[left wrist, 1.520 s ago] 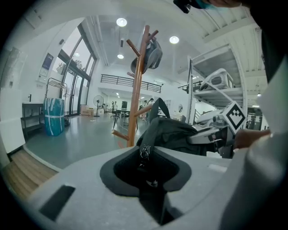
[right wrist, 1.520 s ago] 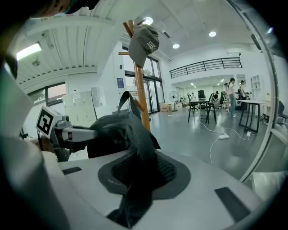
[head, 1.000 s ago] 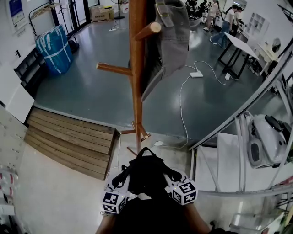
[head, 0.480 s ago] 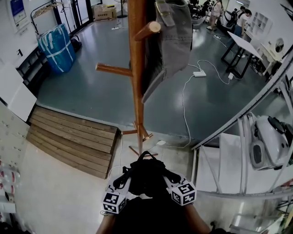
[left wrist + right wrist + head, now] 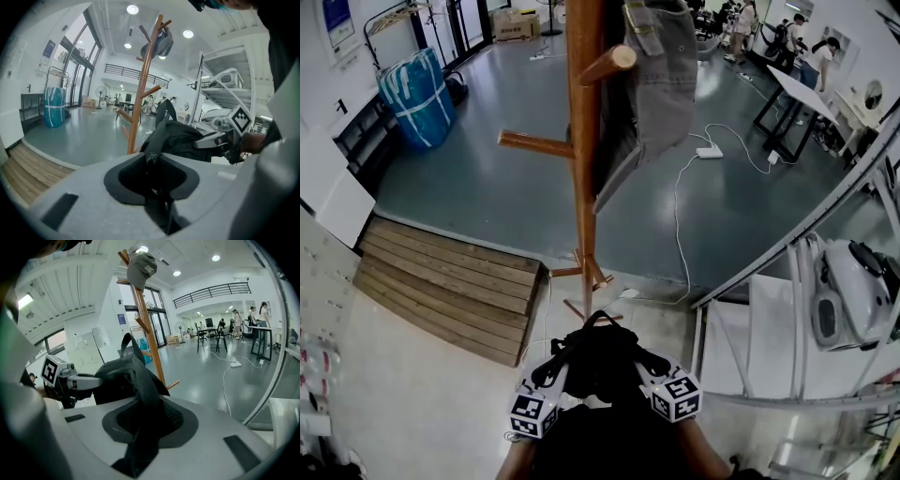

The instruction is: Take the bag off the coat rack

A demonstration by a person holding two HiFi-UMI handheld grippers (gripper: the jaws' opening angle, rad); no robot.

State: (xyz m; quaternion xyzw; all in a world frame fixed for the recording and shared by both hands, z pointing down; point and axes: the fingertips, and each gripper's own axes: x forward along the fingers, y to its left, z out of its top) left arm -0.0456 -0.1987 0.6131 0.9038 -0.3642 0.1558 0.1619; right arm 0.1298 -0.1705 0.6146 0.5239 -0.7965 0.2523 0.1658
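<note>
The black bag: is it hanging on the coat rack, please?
No, the black bag is held low, off the coat rack.

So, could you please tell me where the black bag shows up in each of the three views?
Head view: the black bag is at bottom centre, just below the wooden coat rack.
Left gripper view: the bag is right of centre, its strap running into the jaws.
Right gripper view: the bag is left of centre, a strap draped into the jaws.
Shared landmark: the coat rack stands behind the bag in every view.
</note>
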